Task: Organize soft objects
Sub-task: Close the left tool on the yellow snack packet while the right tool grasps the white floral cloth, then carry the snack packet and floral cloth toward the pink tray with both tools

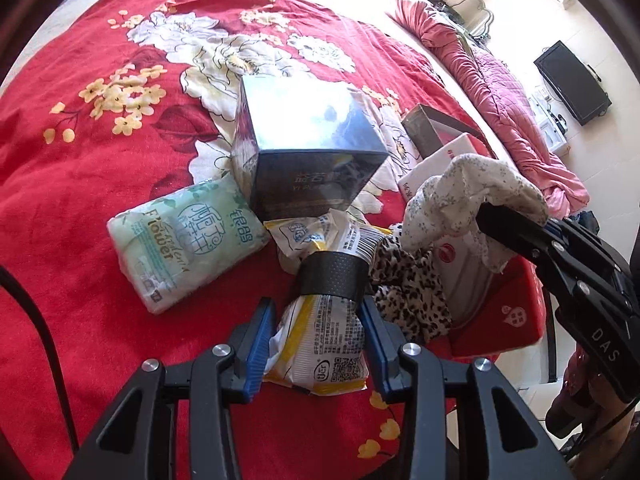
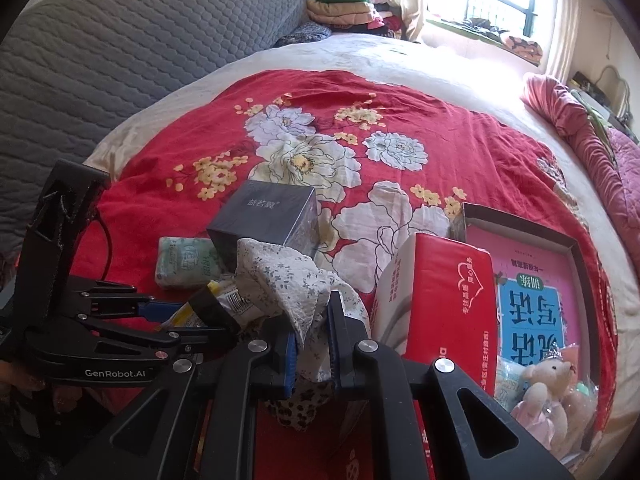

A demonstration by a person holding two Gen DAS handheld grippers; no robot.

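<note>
Two grippers are busy, and each one has something soft in it. My left gripper (image 1: 316, 344) is squeezed on a crinkly yellow and white pack (image 1: 320, 336). The pack's long side points straight ahead of this gripper, toward the dark box (image 1: 308, 148) on the bed (image 1: 100, 184). My right gripper (image 2: 312, 340) is pinched tight on a flowery white cloth (image 2: 280, 280), which flops up and forward over its tips. Just to the right of this gripper stands a red tissue pack (image 2: 448, 300). The leopard cloth (image 1: 404, 292) lies between my two grippers, closer to the right one, I think.
</note>
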